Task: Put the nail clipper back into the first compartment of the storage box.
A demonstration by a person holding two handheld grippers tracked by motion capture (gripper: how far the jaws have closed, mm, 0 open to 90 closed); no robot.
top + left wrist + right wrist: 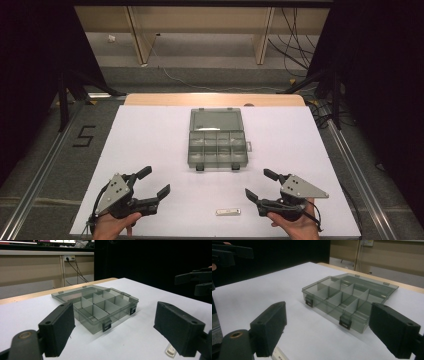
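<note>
Tools released — left tool, right tool — flank small white piece; open organizer box beyond.

A translucent grey compartment box lies open and flat at the frame's centre, lid folded back toward the top. A small white flat piece lies near the bottom centre.

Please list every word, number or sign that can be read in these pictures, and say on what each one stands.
"5": a black figure on the grey floor to the left of the table.
The small white stick near the table's front edge shows faint dark marks in the right gripper view, too blurred to read.
The compartment box shows no text.
</note>
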